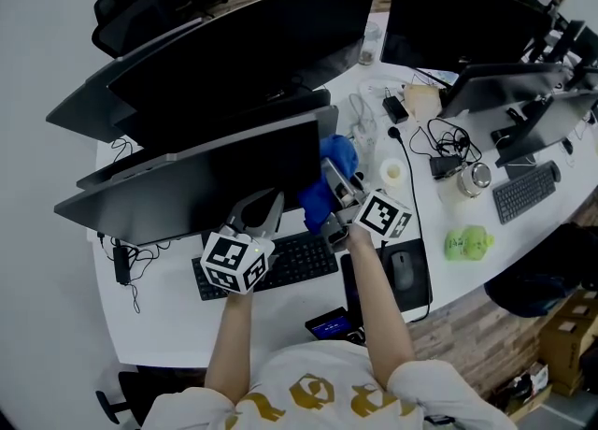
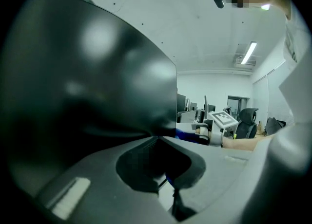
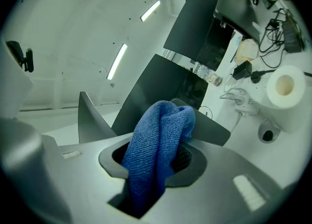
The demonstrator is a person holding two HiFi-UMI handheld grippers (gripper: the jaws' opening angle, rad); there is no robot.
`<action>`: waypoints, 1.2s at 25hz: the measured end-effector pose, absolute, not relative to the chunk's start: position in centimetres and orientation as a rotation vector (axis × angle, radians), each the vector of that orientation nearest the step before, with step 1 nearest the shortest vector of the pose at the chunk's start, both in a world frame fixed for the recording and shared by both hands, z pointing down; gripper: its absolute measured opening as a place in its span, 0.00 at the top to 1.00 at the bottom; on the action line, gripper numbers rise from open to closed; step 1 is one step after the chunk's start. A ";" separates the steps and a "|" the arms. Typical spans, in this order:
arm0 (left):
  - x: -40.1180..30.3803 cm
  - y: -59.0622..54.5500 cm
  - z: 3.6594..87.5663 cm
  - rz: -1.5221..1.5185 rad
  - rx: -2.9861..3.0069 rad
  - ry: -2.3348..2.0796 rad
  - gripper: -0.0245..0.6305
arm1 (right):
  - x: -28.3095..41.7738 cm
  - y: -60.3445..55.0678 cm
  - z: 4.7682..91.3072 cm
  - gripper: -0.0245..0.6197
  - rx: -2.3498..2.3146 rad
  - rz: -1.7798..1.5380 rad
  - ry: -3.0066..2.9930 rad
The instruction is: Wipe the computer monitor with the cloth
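One cloth (image 3: pixel 155 152), pinched by right gripper (image 3: pixel 157 117), beside monitor (image 1: pixel 210 185)

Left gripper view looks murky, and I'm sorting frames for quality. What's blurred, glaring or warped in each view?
Left gripper view: the monitor is so close it's out of focus, with soft pale reflections on its screen. Right gripper view: the cloth is sharp, the ceiling lights are bright, fisheye bends the edges. Head view: evenly lit, fairly sharp, fisheye-curved.

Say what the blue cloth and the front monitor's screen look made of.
Cloth: soft terry or microfibre, going by the looped, ribbed pile and limp folds. Monitor screen: dark, smooth panel, semi-matte; light reflects only as blurred patches. Glass or plastic, cannot tell.
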State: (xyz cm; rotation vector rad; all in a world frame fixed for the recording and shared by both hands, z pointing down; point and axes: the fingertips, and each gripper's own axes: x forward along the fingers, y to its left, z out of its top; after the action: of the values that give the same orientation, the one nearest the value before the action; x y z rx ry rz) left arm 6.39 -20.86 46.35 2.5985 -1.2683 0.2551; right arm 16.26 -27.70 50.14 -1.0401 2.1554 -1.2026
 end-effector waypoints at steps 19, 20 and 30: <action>7.2 -20.3 49.9 0.340 2.548 -1.229 0.96 | 16.6 -26.0 56.8 0.71 -1.122 -1.348 2.097; 7.1 -20.3 50.0 0.341 2.544 -1.228 0.96 | 16.6 -25.9 57.1 0.71 -1.122 -1.357 2.097; 7.3 -20.4 51.1 0.358 2.526 -1.216 0.96 | 16.7 -24.9 60.0 0.71 -1.134 -1.426 2.082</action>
State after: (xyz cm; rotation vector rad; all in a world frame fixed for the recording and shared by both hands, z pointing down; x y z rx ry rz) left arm 7.32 -20.37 51.10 2.5262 -1.2161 0.3585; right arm 16.69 -24.87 60.02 -1.1340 2.0823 -1.4259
